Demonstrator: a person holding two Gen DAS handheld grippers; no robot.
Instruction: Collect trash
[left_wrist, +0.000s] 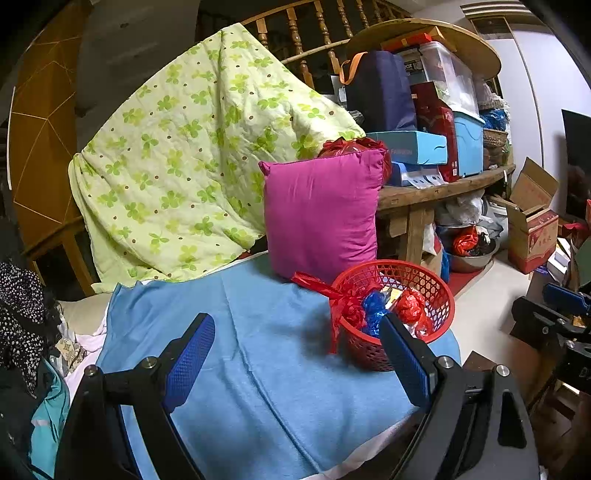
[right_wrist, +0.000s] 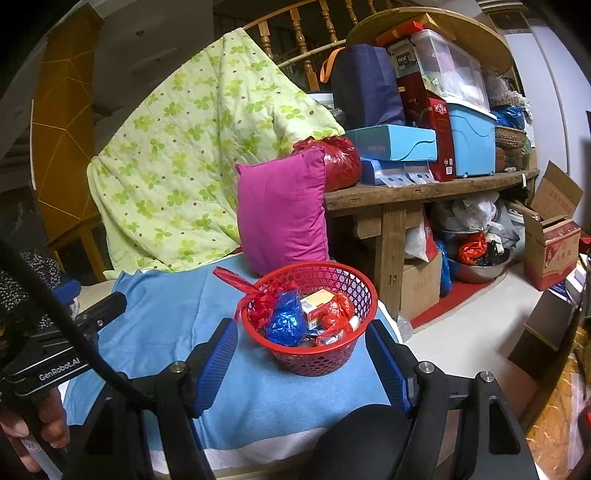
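A red mesh basket (right_wrist: 314, 356) stands on a blue cloth (right_wrist: 166, 317). It holds crumpled red wrappers (right_wrist: 334, 314), a blue wrapper (right_wrist: 284, 325), a small orange and white box (right_wrist: 316, 301) and a red ribbon (right_wrist: 236, 280) hanging over its left rim. My right gripper (right_wrist: 303, 365) is open and empty, its fingers on either side of the basket's near wall. In the left wrist view the basket (left_wrist: 436, 291) is at the right, behind the right finger of my left gripper (left_wrist: 299, 354), which is open and empty over the blue cloth (left_wrist: 258, 350).
A magenta pillow (right_wrist: 280, 210) leans behind the basket, beside a green floral quilt (right_wrist: 192, 147). A wooden bench (right_wrist: 406, 192) at the right carries boxes and a red bag (right_wrist: 341, 158). Under it are a steel bowl (right_wrist: 480, 269) and cardboard boxes (right_wrist: 554, 236). Clothes (left_wrist: 22, 314) lie at the left.
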